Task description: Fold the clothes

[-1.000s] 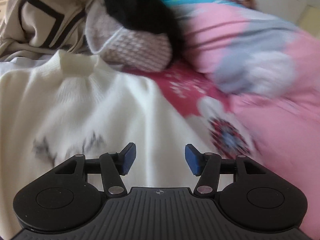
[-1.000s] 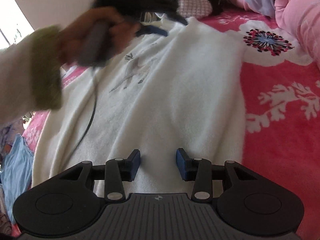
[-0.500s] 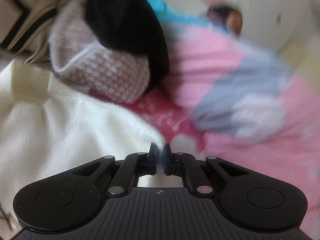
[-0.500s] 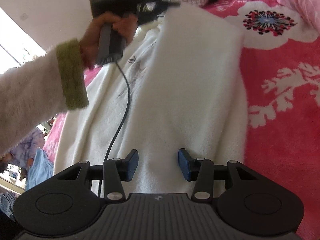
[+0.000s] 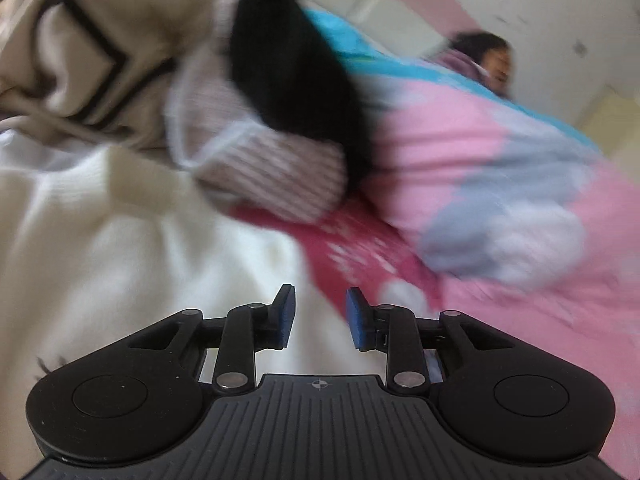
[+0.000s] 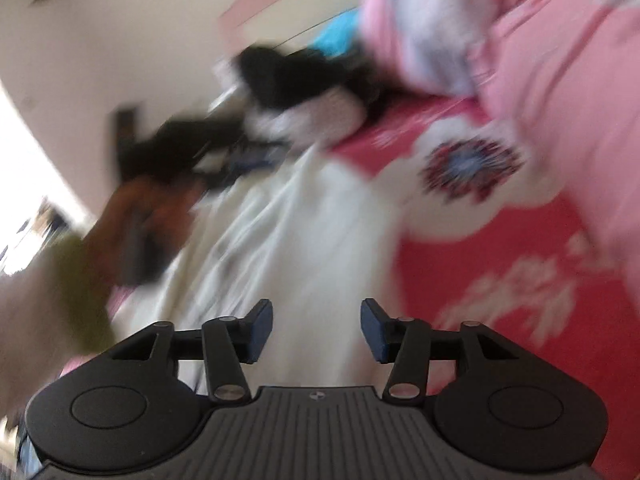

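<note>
Premises: a bedroom in a home. A bed carries a red bedspread [image 6: 500,240] with white flower motifs. A pink quilt [image 5: 500,152] with grey and blue patches is heaped along its far edge. Loose garments lie piled at the far corner: a beige top [image 5: 100,60] (dark trim), a pink knit [image 5: 280,168], a black item [image 5: 292,72]. Plain pale walls [image 6: 120,20] stand behind.

A cream-white knitted sweater [image 5: 120,248] lies spread on a red bedspread with white flowers, its fabric rumpled into soft creases. A small dark embroidered motif shows near its lower left edge in the left wrist view. In the right wrist view the sweater [image 6: 304,240] runs as a long pale band, its right edge lying against the red cover. Both views are blurred.
</note>
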The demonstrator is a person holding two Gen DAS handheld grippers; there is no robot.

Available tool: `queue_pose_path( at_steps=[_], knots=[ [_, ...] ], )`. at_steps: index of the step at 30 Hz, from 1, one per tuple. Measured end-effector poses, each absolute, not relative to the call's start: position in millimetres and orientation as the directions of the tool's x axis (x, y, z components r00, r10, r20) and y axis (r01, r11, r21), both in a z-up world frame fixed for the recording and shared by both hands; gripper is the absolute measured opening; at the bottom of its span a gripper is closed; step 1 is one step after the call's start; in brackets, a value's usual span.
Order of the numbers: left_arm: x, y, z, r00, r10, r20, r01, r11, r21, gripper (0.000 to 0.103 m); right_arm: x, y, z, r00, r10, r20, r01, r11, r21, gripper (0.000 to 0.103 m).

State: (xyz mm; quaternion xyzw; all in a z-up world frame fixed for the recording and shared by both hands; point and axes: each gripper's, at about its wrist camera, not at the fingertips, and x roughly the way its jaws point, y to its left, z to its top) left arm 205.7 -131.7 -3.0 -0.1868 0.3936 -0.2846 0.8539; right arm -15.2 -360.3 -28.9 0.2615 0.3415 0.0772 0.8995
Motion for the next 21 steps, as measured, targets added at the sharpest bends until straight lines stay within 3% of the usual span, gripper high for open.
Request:
queue_pose_path(
  at_steps=[5, 6, 10, 14, 16, 21],
  knots=[
    [180, -165, -7, 0.353, -0.723, -0.593, 0.405, 0.690, -0.600, 0.035, 34, -380, -59, 0.709, 0.358, -0.608, 0.142, 0.772, 0.620, 0.053],
    [178, -171, -7, 0.321, -0.726, -0.608, 0.426, 0.684, -0.592, 0.036, 37, -382, -67, 0.703, 0.390, -0.595, 0.140, 0.745, 0.653, 0.046],
    [168, -197, -9, 0.192, -0.715, -0.673, 0.517, 0.657, -0.550, 0.043, 28, -368, -63, 0.761, 0.412, -0.501, 0.011, 0.764, 0.645, 0.044],
    [157, -224, -6, 0.116, -0.651, -0.750, 0.645, 0.623, -0.442, 0.046, 18, -334, -46, 0.801, 0.397, -0.448, -0.165, 0.866, 0.473, 0.044],
    [156, -236, -3, 0.095, -0.616, -0.782, 0.702, 0.599, -0.387, 0.056, 16, -320, -42, 0.808, 0.380, -0.449, -0.203, 0.897, 0.393, 0.044],
    [146, -265, -6, 0.160, -0.412, -0.897, 0.812, 0.572, -0.117, 0.055, 13, -305, -42, 0.809, 0.381, -0.448, -0.249, 0.912, 0.325, 0.044]
  ],
)
